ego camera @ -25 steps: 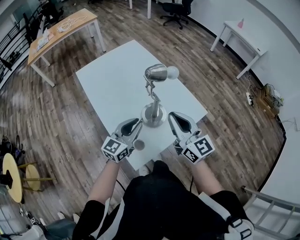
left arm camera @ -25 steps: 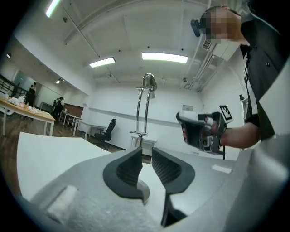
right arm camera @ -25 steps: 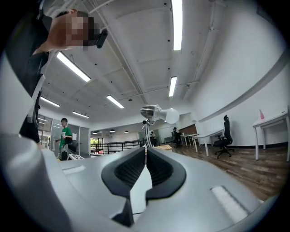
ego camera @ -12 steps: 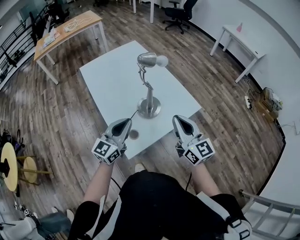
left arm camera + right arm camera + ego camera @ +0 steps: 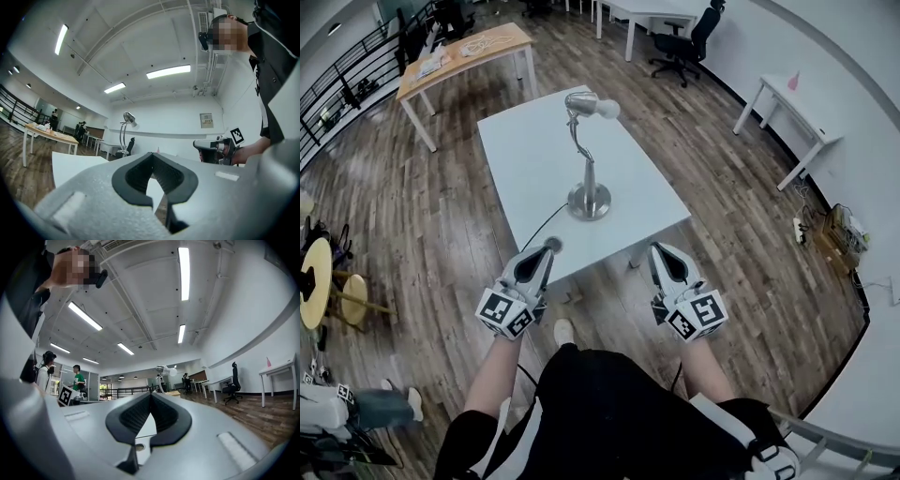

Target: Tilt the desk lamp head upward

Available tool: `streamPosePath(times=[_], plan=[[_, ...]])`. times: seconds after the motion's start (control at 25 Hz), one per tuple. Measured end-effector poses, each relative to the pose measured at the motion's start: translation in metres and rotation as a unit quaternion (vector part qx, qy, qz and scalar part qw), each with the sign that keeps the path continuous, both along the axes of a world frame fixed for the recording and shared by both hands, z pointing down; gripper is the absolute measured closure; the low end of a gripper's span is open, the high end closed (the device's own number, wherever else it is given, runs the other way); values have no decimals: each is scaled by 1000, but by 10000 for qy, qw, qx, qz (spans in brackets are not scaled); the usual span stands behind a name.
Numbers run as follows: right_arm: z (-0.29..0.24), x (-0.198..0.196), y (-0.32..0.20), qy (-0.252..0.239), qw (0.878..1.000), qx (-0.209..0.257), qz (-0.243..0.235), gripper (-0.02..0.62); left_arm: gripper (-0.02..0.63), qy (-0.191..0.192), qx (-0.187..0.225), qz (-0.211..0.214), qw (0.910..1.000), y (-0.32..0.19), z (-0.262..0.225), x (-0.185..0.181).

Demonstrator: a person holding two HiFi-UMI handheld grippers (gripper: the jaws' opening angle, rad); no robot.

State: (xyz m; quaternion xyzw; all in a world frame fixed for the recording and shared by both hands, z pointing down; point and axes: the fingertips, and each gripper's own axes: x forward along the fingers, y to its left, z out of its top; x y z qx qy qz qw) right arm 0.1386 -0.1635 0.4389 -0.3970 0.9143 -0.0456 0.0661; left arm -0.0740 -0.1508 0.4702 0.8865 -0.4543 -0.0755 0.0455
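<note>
Lamp [image 5: 165,371] was too small for me to read its tilt in the right gripper view, base hidden behind the right gripper [image 5: 151,397], clutter [image 5: 483,43] on the wooden desk [image 5: 511,37] I couldn't identify, bystander [image 5: 375,410] cut off at the head view's left edge.

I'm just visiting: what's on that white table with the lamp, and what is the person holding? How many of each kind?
Lamp: 1
Round puck on its cord: 1
Grippers: 2 (left gripper, right gripper)
Total: 4
</note>
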Motion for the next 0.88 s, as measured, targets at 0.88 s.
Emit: streamPosePath(times=[0.88], plan=[[10,13,65,44,9998,-50,186,592,606,-131,125,-489,9986,91,-20,-13]])
